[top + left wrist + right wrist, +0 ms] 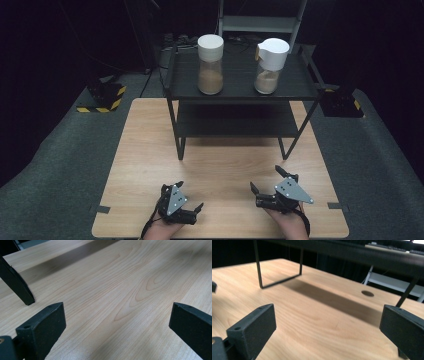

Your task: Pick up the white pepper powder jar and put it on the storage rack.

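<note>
Nearest the high view's camera, at the near edge of the light wooden table (150,150), the left gripper (190,197) sits in the person's left hand (162,231), its two black jaws spread wide and holding nothing. Beside it along that same edge the right gripper (265,181), carried in the right hand (290,222), also has its jaws released and empty. Beyond both grippers, on the far half of the table, stands a black two-tier metal shelf rack (240,95). On the rack's top tier stands a clear glass jar with a flat white cylindrical lid (210,65), partly filled with brown powder; beside it on the same tier, well apart from it, is a clear glass jar with a white spouted lid (270,62), holding a paler powder. Both jars are upright and far from either gripper.

In the left gripper view, the two black jaws rise wide apart over bare wood grain, and one black leg of the rack (16,283) meets the table beyond the jaw at that view's left.

In the right gripper view, the jaws again stand parted over the table, short of the rack's thin base frame (279,280) and the shadow under it.
</note>
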Demonstrator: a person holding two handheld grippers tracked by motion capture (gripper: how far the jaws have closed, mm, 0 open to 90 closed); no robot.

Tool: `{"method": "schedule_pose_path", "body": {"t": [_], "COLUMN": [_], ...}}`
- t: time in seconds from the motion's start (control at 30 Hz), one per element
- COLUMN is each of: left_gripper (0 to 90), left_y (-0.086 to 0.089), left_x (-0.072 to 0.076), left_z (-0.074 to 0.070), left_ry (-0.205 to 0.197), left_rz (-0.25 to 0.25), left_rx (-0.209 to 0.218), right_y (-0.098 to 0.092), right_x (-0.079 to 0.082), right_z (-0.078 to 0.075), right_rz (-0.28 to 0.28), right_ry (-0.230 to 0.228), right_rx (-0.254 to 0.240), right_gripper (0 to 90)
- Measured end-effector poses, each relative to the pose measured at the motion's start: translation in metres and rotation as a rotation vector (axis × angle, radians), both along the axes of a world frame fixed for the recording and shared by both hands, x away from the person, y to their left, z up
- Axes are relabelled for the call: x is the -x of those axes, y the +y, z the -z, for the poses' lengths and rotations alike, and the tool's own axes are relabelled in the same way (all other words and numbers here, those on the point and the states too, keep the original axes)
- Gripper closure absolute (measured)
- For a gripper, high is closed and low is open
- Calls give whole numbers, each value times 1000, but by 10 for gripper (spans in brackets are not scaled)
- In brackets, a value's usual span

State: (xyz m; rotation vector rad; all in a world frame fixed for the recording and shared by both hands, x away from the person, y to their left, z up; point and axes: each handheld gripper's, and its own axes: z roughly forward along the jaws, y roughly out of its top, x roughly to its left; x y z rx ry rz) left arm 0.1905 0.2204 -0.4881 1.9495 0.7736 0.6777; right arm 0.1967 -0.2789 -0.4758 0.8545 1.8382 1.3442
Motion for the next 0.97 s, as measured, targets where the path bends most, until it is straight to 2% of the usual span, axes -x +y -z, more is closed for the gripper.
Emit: {"method": "schedule_pose_path", "body": {"t": [0.23, 0.5, 0.97], "left_gripper": [12, 12, 12], "left_y": [0, 1, 0], "left_x": [0, 0, 0], "left_z": [0, 0, 0], "left_ry": [1, 0, -2], "left_rz": [-1, 0, -2], "left_rx": [3, 4, -1], "right_y": [0, 2, 4], "right_x": [1, -1, 0], "right_z": [16, 27, 28], "right_rz": [17, 29, 35], "right_ry": [42, 90, 87], "right_rx": [33, 70, 83], "right_gripper": [0, 0, 0]}}
